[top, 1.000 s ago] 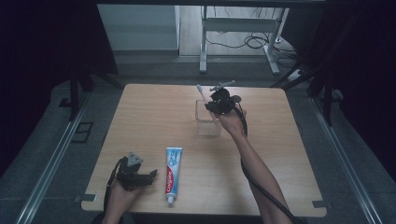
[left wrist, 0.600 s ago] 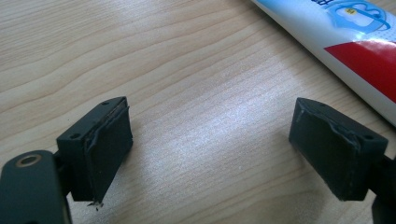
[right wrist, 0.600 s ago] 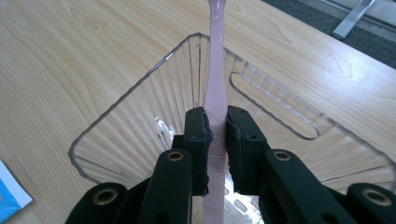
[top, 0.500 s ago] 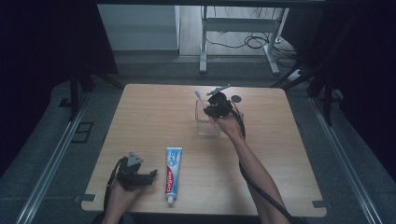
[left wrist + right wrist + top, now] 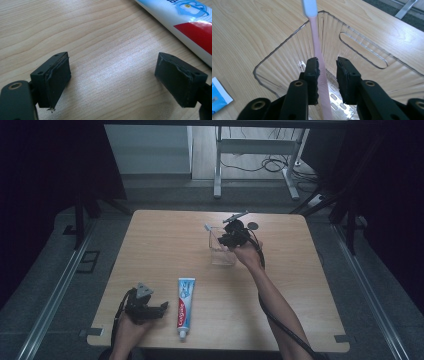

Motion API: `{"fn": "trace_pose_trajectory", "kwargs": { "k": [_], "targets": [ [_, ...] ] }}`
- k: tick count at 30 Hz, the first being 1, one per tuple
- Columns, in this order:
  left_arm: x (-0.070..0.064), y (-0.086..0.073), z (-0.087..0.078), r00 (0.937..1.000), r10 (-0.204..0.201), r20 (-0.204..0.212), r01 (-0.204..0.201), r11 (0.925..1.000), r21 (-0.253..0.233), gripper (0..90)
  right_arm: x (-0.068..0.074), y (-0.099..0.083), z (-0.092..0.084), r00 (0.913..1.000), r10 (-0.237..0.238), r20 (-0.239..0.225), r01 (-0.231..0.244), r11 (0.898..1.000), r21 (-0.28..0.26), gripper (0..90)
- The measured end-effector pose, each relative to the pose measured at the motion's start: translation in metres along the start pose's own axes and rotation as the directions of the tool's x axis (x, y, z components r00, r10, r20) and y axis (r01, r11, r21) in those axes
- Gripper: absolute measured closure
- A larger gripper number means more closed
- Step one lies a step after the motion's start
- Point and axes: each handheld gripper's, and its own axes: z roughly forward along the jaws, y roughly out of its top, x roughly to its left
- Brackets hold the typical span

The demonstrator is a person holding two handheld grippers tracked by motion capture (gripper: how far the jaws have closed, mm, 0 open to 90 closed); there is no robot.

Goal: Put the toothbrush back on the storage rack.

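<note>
A pink toothbrush (image 5: 316, 37) with a white head stands tilted in a clear plastic box (image 5: 220, 256) near the table's far middle; its head (image 5: 206, 227) pokes above the box's left rim. My right gripper (image 5: 327, 60) reaches down into the box (image 5: 362, 62), open a little. The handle leans on the left jaw, with a gap to the right jaw. In the high view the right gripper (image 5: 231, 239) sits over the box. My left gripper (image 5: 161, 308) rests open on the wood at front left, nothing between its fingers (image 5: 58, 75).
A toothpaste tube (image 5: 185, 301) lies on the wooden table (image 5: 300, 285) just right of the left gripper, cap toward the front edge; its red and blue print (image 5: 190, 22) shows past the left gripper's right jaw. Cables and a desk frame stand beyond the far edge.
The right gripper has come down and slightly nearer, into the clear box with the toothbrush. The left gripper and the toothpaste have stayed put.
</note>
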Motion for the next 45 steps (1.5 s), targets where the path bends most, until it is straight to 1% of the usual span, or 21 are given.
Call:
{"fn": "trace_pose_trajectory", "kwargs": {
  "k": [5,7,9,13,15,20,23,24,25,28,30,37,42,45],
  "targets": [
    [0.0,0.0,0.0,1.0,0.0,0.0,0.0,1.0,0.0,13.1,0.001,0.001,-0.009,1.0,0.003,0.001,-0.003,1.0,-0.026,59.2],
    [0.0,0.0,0.0,1.0,0.0,0.0,0.0,1.0,0.0,13.1,0.003,0.001,-0.014,1.0,-0.004,0.001,0.004,0.999,-0.035,55.6],
    [0.0,0.0,0.0,1.0,-0.007,0.0,0.007,1.0,-0.005,13.1,0.004,0.002,-0.018,1.0,-0.009,-0.001,0.009,0.999,-0.04,52.9],
    [-0.001,0.0,0.0,1.0,-0.007,0.0,0.007,1.0,-0.006,13.1,0.004,0.001,-0.026,0.9999,-0.013,-0.006,0.013,0.999,-0.051,48.4],
    [-0.001,0.0,0.0,1.0,-0.008,0.0,0.008,1.0,-0.006,13.1,0.003,-0.001,-0.029,0.9999,-0.008,-0.009,0.008,0.999,-0.049,46.5],
    [-0.001,0.0,0.0,1.0,-0.007,0.0,0.007,1.0,-0.005,13.1,0.001,-0.009,-0.037,0.9999,0.008,-0.013,-0.009,0.998,-0.059,43.9],
    [-0.001,0.0,0.0,1.0,-0.007,0.0,0.007,1.0,-0.005,13.1,-0.001,-0.015,-0.045,0.9998,0.011,-0.017,-0.012,0.997,-0.071,41.5],
    [-0.001,0.0,0.0,1.0,-0.008,0.001,0.008,1.0,-0.006,13.1,-0.001,-0.015,-0.045,0.9998,0.011,-0.017,-0.012,0.997,-0.071,41.5],
    [-0.001,0.0,0.0,1.0,-0.008,0.001,0.008,0.9999,-0.006,13.1,-0.001,-0.017,-0.048,0.9998,0.012,-0.017,-0.014,0.997,-0.073,39.2],
    [-0.001,0.0,0.0,1.0,-0.008,0.0,0.008,1.0,-0.006,13.1,-0.001,-0.02,-0.051,0.9997,0.02,-0.015,-0.021,0.997,-0.075,37.3],
    [-0.001,0.0,0.0,1.0,-0.008,0.0,0.008,1.0,-0.006,13.1,0.0,-0.023,-0.054,0.9994,0.026,-0.022,-0.028,0.997,-0.077,35.7],
    [-0.001,0.0,0.0,1.0,-0.007,0.0,0.007,1.0,-0.006,13.1,0.007,-0.036,-0.062,0.9988,0.029,-0.041,-0.032,0.997,-0.076,29.6],
    [-0.001,0.0,0.0,1.0,-0.008,0.0,0.008,1.0,-0.006,13.1,0.011,-0.044,-0.067,0.9984,0.024,-0.052,-0.029,0.996,-0.087,25.2],
    [-0.001,0.0,0.0,1.0,-0.008,0.0,0.008,0.9999,-0.006,13.1,0.015,-0.049,-0.068,0.9985,0.006,-0.055,-0.01,0.998,-0.066,21.8]
  ]
}}
